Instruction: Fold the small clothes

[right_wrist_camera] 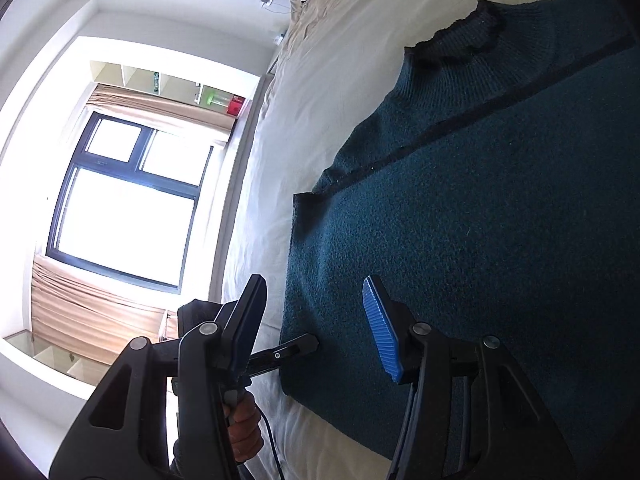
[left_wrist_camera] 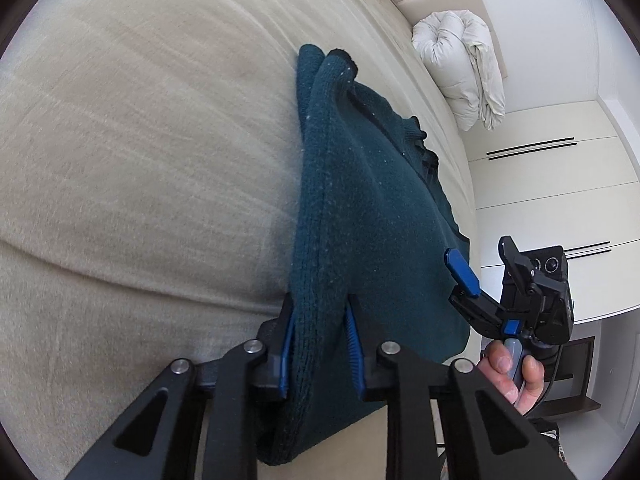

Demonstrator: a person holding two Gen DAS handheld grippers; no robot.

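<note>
Sweater: the dark teal sweater (left_wrist_camera: 372, 208) lies on the bed (left_wrist_camera: 140, 160), partly folded, its collar at the far end from me.
Left jaws: my left gripper (left_wrist_camera: 320, 344) is clamped on the near hem of the sweater, a thick doubled edge pinched between the blue pads.
Right jaws: my right gripper (right_wrist_camera: 320, 328) stands released, nothing between the pads, poised over the near edge of the sweater beside my left jaws.
Risk: I judge the knit could slip from the left pinch if I lift quickly, because the bundle is thick and soft; the fold would then fall crooked.
Risk two: if the right jaws catch only the top layer, the layers could drag apart.
Pose: both hands tilt downward toward the sweater, my right hand (left_wrist_camera: 516, 372) wrapped around its handle.
</note>
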